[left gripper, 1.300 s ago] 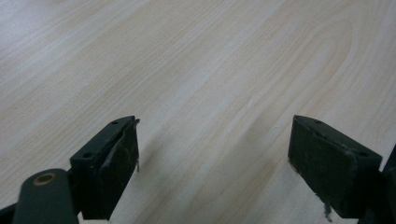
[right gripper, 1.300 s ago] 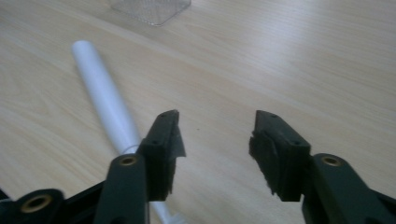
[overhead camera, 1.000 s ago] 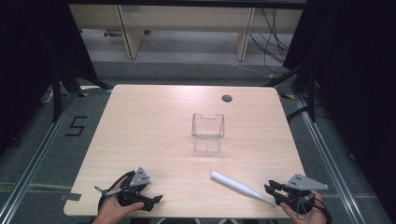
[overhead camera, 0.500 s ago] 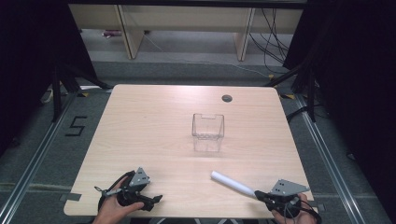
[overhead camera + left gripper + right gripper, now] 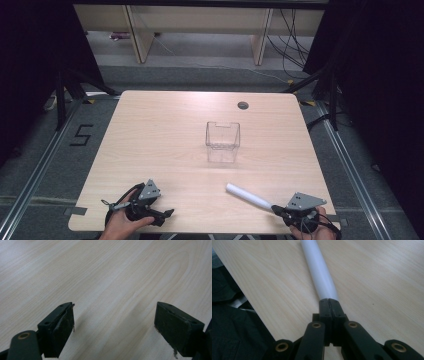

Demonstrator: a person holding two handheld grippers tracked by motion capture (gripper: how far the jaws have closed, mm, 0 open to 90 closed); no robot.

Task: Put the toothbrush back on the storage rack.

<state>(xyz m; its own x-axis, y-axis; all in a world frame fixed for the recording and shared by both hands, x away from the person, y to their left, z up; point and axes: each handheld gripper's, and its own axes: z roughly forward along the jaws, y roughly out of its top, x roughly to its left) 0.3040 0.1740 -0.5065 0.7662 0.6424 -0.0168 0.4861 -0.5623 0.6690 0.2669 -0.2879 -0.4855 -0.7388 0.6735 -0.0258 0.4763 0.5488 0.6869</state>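
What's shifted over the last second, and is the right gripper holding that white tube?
The right gripper drew back toward the table's near edge, and the white tube came with it. Its jaws are pressed together at the tube's near end, but whether they pinch the tube I can't tell. The left gripper, jaws open, and the clear plastic box stayed put.

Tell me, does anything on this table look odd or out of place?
Nothing looks spilled or broken. The clear box stands upright mid-table. The white tube lies slantwise near the front edge, its end at the shut right gripper; whether it is pinched is unclear.
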